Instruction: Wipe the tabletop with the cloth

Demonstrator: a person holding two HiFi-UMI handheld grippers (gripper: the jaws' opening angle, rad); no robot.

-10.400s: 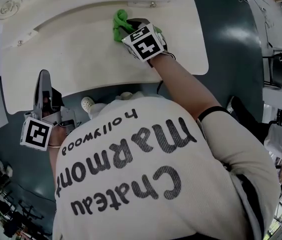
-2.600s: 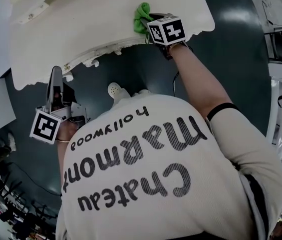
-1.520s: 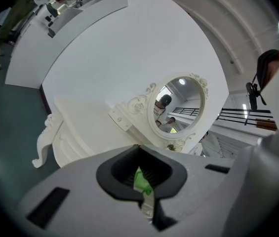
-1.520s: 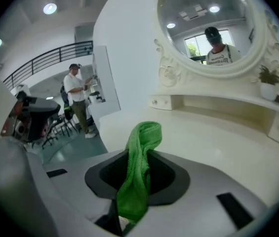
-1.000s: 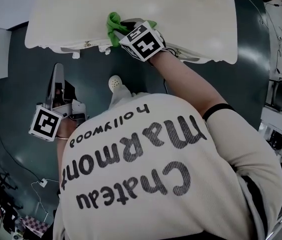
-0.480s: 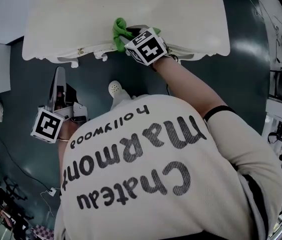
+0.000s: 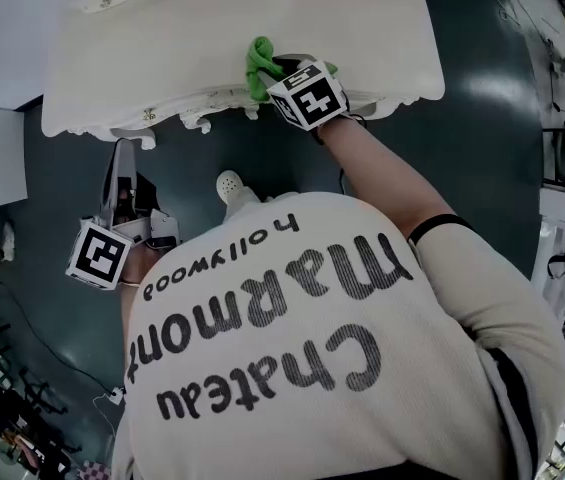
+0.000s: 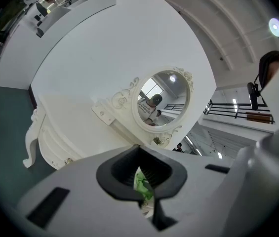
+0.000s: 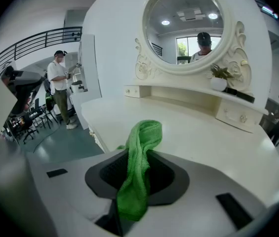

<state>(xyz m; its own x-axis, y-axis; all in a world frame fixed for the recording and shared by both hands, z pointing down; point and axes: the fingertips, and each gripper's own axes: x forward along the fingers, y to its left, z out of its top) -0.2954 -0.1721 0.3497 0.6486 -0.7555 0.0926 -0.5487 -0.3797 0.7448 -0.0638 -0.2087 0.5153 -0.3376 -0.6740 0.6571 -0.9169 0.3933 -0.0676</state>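
The green cloth point(image 7: 258, 63) lies bunched on the white dressing tabletop point(image 7: 162, 58), close to its scalloped front edge. My right gripper point(image 7: 280, 70) is shut on it. In the right gripper view the cloth point(image 9: 141, 147) hangs out of the shut jaws of that gripper point(image 9: 134, 181) over the cream tabletop point(image 9: 203, 132). My left gripper point(image 7: 119, 158) hangs off the table, below its front-left edge and over the dark floor. Its jaws are together with nothing in them. In the left gripper view a sliver of green shows through the slit of that gripper point(image 8: 141, 181).
An oval mirror point(image 9: 188, 23) in an ornate frame stands at the table's back, with a shelf, a small potted plant point(image 9: 219, 78) and a drawer point(image 9: 238, 116). A person point(image 9: 59, 90) stands far left. A white shoe point(image 7: 228, 184) is on the floor under the table edge.
My right gripper has dragged the green cloth to the right along the table's front edge. The left gripper has stayed low beside the table.
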